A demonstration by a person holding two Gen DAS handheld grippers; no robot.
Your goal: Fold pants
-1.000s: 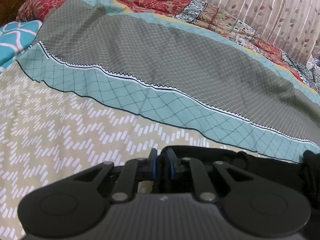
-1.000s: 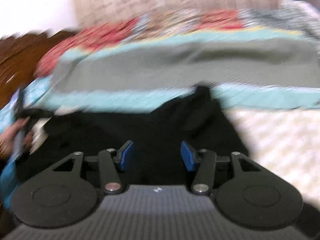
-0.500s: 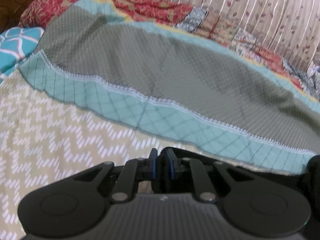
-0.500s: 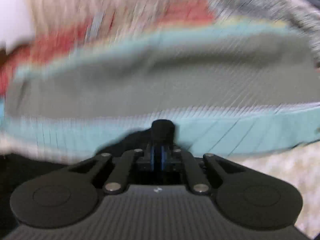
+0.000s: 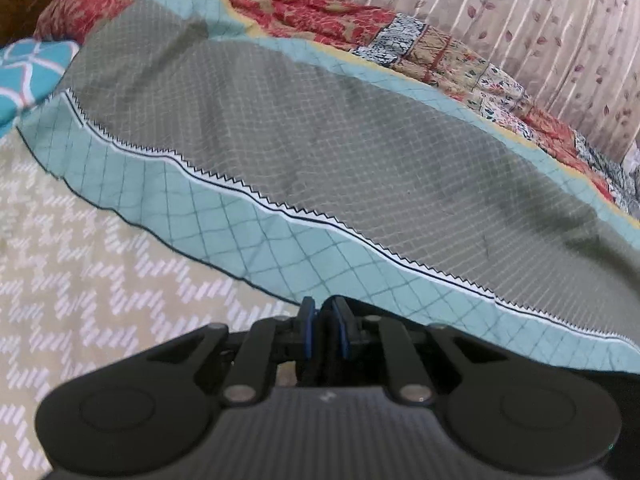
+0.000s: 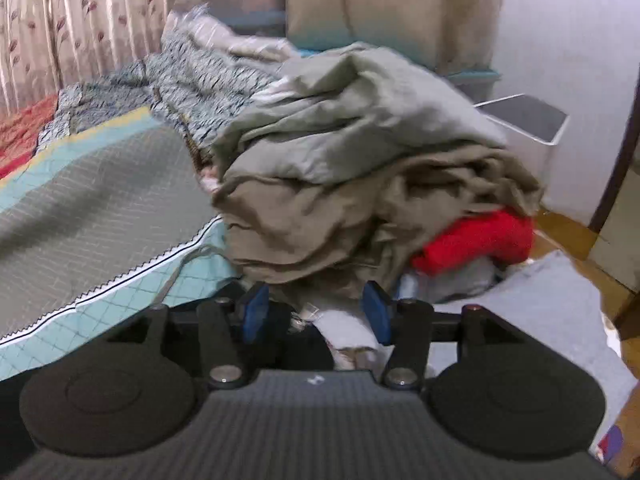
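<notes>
Left wrist view: the left gripper point(image 5: 323, 330) is seen with its blue pads point(image 5: 306, 328) pressed nearly together, and a fold of the black pants point(image 5: 400, 314) is pinched between them. The dark cloth is seen directly at and just beyond the tips, and it runs off to the right of the gripper along the near edge of the teal and grey bedspread point(image 5: 360, 168). The long axis of the pants is judged to lie crosswise to the fingers, left to right. The gripper is held low and nearly level, pointed across the bed toward the curtain point(image 5: 520, 20).

Right wrist view: the right gripper point(image 6: 316, 312) is seen with its pads spread wide and nothing is held. A heap of clothes point(image 6: 360, 160), olive and grey over something red, is found straight ahead, just beyond the tips. A little black cloth is seen below and between the fingers, close to the body of the tool; whether it belongs to the pants cannot be told. The gripper is pointed away from the left one, toward the pile, and held roughly level.

The left hand is judged nearer to the pants; the free end must be sought to the left of the right gripper
</notes>
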